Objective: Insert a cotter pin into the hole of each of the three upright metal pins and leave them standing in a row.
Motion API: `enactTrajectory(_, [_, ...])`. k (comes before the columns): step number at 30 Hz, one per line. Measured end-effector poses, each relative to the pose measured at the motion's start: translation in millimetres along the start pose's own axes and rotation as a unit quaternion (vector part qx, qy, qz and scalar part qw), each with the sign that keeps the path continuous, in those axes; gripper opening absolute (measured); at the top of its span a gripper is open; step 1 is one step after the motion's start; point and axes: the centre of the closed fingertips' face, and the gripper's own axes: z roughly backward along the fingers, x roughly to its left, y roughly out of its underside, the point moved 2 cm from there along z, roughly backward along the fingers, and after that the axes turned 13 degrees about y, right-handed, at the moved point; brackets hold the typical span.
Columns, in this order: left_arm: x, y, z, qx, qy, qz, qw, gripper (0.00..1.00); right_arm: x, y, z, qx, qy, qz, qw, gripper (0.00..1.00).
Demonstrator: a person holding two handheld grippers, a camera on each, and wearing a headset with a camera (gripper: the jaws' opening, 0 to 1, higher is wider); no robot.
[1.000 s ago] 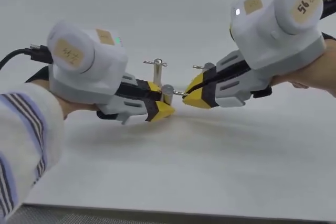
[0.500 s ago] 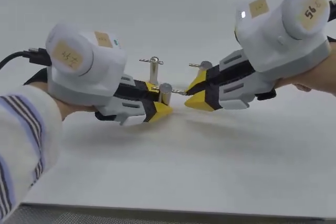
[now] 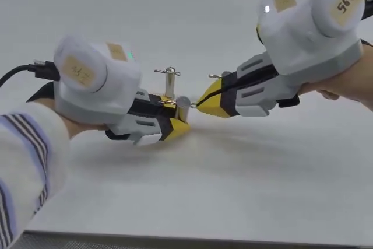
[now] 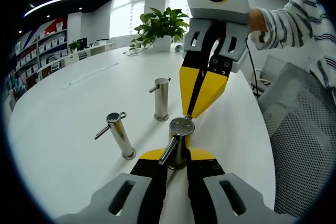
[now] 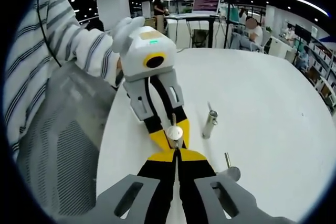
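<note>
Your left hand-held gripper (image 4: 177, 156) is clamping the nearest metal pin (image 4: 181, 127) low on its shaft, holding it upright on the tabletop (image 4: 68, 150). Your right hand-held gripper (image 3: 198, 104) is pinching the cotter pin (image 4: 166, 153) with jaws closed; it is passing through that pin's head. Two other pins (image 4: 161, 103) (image 4: 119, 137), each carrying a cotter pin, are standing just beyond.

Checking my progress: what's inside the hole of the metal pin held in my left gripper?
A cotter pin runs through the metal pin, one end sticking out. Fingers of the right gripper cover its other end.
</note>
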Motion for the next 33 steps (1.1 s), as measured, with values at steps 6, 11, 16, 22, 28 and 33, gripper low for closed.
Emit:
enactTrajectory(6, [0.1,0.6,0.1,-0.007,-0.001,0.022,0.9997,0.12,0.2,-0.7,0.4,-0.001,0.001,-0.001,1.0000,0.03])
enactTrajectory(11, [0.6,1.0,-0.3,-0.003,-0.008,0.017,0.9998,0.13,-1.1,-0.6,1.7,-0.010,0.004,-0.009,0.9999,0.05])
enactTrajectory(16, [0.4,1.0,-0.3,0.002,-0.008,0.011,0.9999,0.13,-2.0,3.4,2.3,-0.007,0.011,-0.011,0.9999,0.10])
enactTrajectory(22, [-6.7,-1.0,4.1,0.020,-0.008,-0.025,0.9994,0.17,-3.4,11.0,2.7,-0.019,0.020,-0.027,0.9993,0.17])
enactTrajectory(28, [-17.5,-5.6,12.3,0.003,0.014,-0.024,0.9996,0.34,-0.5,7.7,1.6,-0.044,0.026,-0.042,0.9978,0.22])
enactTrajectory(33, [-24.1,-4.1,16.1,-0.001,0.024,-0.026,0.9994,0.53,1.4,5.1,-1.5,-0.056,0.028,-0.055,0.9965,0.25])
